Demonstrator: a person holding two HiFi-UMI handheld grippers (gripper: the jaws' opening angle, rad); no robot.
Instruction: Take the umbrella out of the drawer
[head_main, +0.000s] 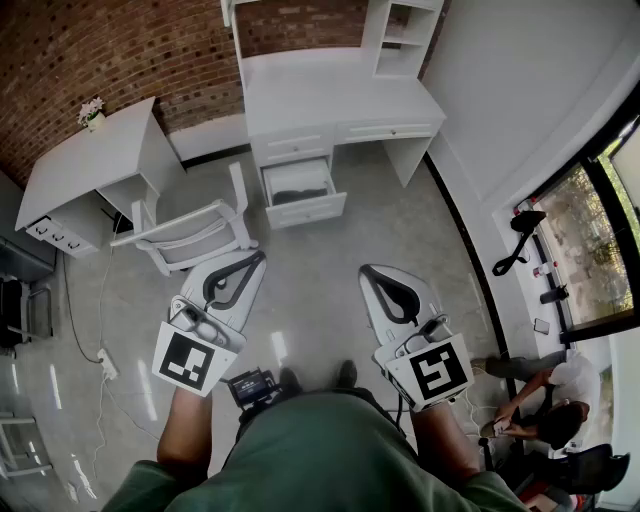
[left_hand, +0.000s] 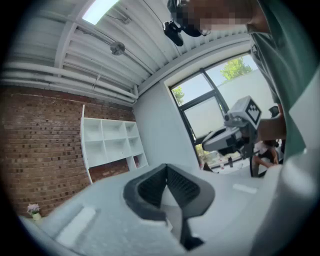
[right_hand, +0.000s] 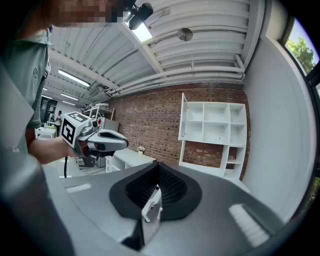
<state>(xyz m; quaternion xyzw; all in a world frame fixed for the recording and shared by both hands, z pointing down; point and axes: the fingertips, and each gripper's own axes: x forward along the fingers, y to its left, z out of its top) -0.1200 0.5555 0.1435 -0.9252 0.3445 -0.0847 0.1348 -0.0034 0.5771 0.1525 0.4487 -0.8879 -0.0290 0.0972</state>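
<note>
I'm holding left gripper (head_main: 260, 256) and right gripper (head_main: 368, 271) side by side, jaws closing fully on nothing | drawer (head_main: 305, 211) standing open in white desk (head_main: 340, 100) well ahead | dark shape (head_main: 296, 197) lying inside, too small to tell if umbrella

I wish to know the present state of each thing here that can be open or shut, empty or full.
Grey left tool: shut, empty.
Grey right tool: shut, empty.
White desk's lower drawer: pulled open, something dark inside, not clear what.
White desk's upper drawers: shut.
</note>
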